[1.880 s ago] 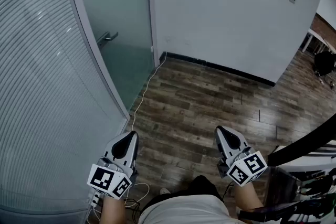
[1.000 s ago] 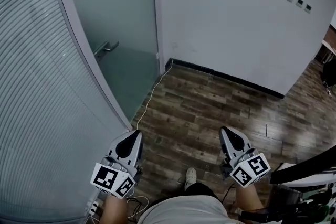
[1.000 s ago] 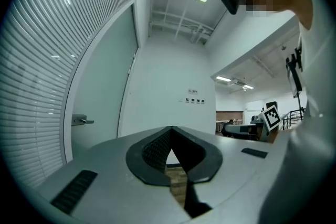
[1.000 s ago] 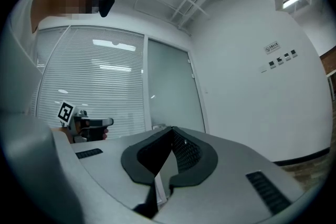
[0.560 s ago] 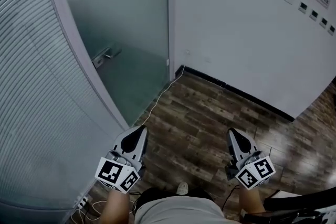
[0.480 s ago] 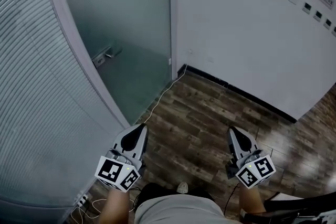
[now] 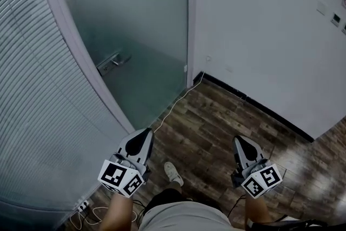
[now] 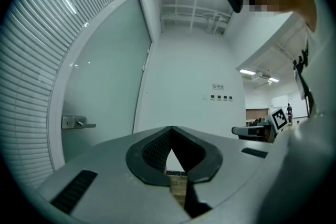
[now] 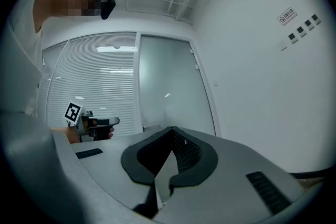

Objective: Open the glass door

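The frosted glass door (image 7: 138, 30) stands shut in its pale frame, ahead and to the left. Its metal lever handle (image 7: 112, 61) sits on the door's left side, well beyond both grippers. My left gripper (image 7: 145, 134) is held level over the wood floor, shut and empty, pointing roughly toward the door. In the left gripper view the handle (image 8: 76, 123) shows far off to the left of the shut gripper (image 8: 172, 131). My right gripper (image 7: 240, 142) is also shut with nothing in it; in its own view this gripper (image 9: 172, 131) faces the door (image 9: 165, 94).
A curved glass wall with slatted blinds (image 7: 38, 94) runs along the left. A white wall (image 7: 270, 35) with a black baseboard (image 7: 254, 103) closes the right. A white cable (image 7: 175, 100) trails over the wood floor (image 7: 211, 127) to a power strip (image 7: 82, 206). The person's shoe (image 7: 173, 173) is between the grippers.
The person has walked forward: door and handle have come nearer and shifted right in the head view. Both grippers travelled along, still shut and level.
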### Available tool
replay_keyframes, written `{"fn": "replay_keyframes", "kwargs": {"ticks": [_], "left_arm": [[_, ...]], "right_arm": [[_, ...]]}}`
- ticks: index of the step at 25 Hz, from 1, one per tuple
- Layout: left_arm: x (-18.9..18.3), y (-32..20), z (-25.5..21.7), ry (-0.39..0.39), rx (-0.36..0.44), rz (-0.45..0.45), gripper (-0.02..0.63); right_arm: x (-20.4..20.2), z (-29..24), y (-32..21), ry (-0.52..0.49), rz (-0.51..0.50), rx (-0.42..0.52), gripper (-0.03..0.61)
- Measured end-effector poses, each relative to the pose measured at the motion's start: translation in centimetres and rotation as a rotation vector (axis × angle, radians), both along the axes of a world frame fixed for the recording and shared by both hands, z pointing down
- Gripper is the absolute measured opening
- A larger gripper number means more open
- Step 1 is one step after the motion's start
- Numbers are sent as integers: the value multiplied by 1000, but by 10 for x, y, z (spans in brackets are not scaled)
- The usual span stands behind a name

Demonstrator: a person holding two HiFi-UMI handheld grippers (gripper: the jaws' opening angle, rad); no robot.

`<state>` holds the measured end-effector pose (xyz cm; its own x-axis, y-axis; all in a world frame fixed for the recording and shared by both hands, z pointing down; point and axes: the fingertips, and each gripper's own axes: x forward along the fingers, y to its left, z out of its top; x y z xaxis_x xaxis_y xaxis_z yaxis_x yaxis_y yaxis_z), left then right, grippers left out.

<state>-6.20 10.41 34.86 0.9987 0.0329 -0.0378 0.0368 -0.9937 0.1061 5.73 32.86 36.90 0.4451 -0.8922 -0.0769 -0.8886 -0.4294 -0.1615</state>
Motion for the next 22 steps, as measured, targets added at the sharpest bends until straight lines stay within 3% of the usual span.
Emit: {"fn": "replay_keyframes", "kwargs": {"ticks": [5,11,17,22], "left_arm": [[35,-47,1,15,-7,-47,0],[69,-135,-9,27,-13,-152,0],[89,-217,-19,25,6,-224,0],[90,-252,-19,16,2,-285,0]], "right_arm": [[38,1,-63,26,-98,-22,2],[91,-11,-175,33,-235,-35,2],[124,-24,-273,34,-325,-10,2],[132,-17,-334,18,-430,-38,2]]}}
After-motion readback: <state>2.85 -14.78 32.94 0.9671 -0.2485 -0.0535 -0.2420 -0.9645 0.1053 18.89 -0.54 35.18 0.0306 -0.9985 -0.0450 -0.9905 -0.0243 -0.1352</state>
